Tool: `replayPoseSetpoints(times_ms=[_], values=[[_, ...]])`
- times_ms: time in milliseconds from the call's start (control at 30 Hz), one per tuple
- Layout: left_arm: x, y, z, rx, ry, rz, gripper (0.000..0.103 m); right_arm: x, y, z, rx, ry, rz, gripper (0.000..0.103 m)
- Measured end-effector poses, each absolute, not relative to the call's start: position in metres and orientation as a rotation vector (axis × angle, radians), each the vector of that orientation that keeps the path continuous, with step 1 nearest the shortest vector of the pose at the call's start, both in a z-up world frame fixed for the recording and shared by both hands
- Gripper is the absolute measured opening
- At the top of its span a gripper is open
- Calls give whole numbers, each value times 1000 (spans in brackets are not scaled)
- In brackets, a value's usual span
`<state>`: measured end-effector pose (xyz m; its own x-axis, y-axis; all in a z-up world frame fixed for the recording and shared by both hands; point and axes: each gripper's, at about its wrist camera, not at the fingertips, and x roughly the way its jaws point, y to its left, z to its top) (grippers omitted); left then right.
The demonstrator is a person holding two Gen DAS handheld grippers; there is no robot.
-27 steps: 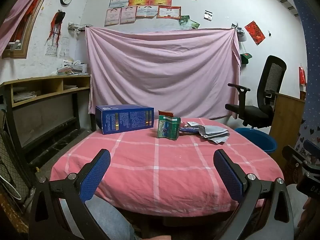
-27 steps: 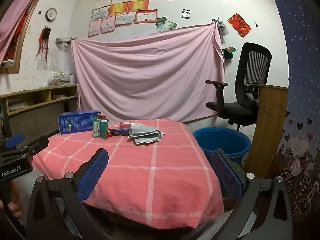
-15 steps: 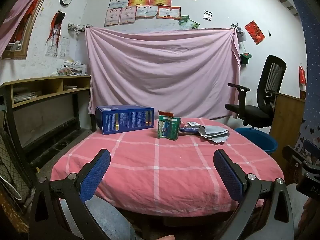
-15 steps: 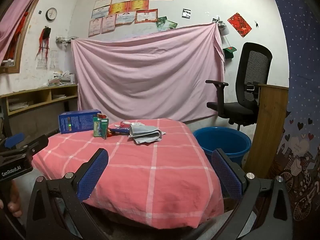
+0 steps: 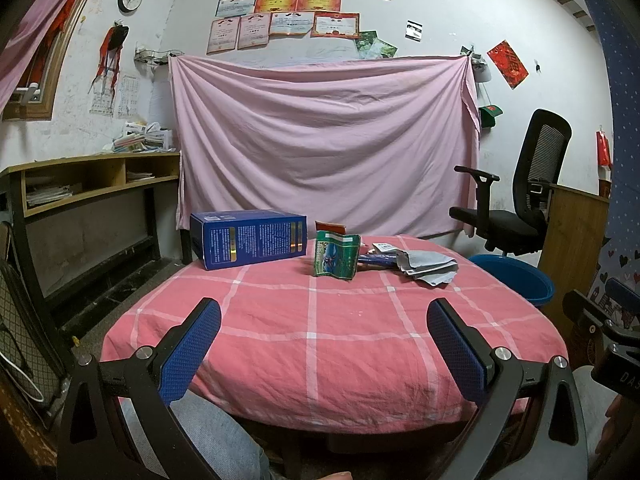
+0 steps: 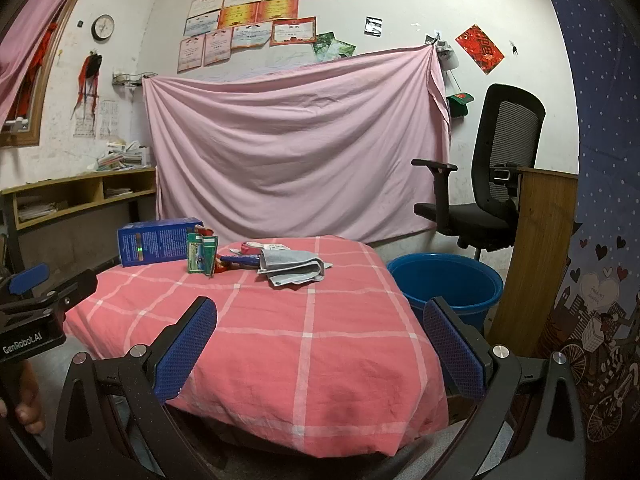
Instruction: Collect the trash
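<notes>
Tongs: our left gripper point(image 5: 324, 344) and right gripper point(image 6: 320, 340) gape wide, empty.
Trash: box point(image 5: 248, 238), packet point(image 5: 335, 259), papers point(image 5: 426, 266) on table point(image 5: 320, 340).
Bucket point(image 6: 444, 282): beside table.

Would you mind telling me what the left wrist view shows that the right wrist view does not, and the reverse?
Only the left wrist view shows the open left gripper from behind its own fingers and a grey trouser leg below it.

Only the right wrist view shows the whole blue bucket beside the table, a wooden panel and the open right gripper head-on.

Both show the pink checked tablecloth, the blue box, the green packet, the grey crumpled wrapper and the black office chair.
</notes>
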<state>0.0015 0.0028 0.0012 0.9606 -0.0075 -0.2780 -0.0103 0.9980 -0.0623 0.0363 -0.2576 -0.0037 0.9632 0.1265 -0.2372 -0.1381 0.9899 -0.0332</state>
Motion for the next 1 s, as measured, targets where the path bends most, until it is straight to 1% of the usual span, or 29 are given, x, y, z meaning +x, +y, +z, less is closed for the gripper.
replayPoseSetpoints(times_ms=[1000], values=[[2, -3, 0, -54, 281, 5, 101, 37, -258, -4, -48, 238, 134, 103]])
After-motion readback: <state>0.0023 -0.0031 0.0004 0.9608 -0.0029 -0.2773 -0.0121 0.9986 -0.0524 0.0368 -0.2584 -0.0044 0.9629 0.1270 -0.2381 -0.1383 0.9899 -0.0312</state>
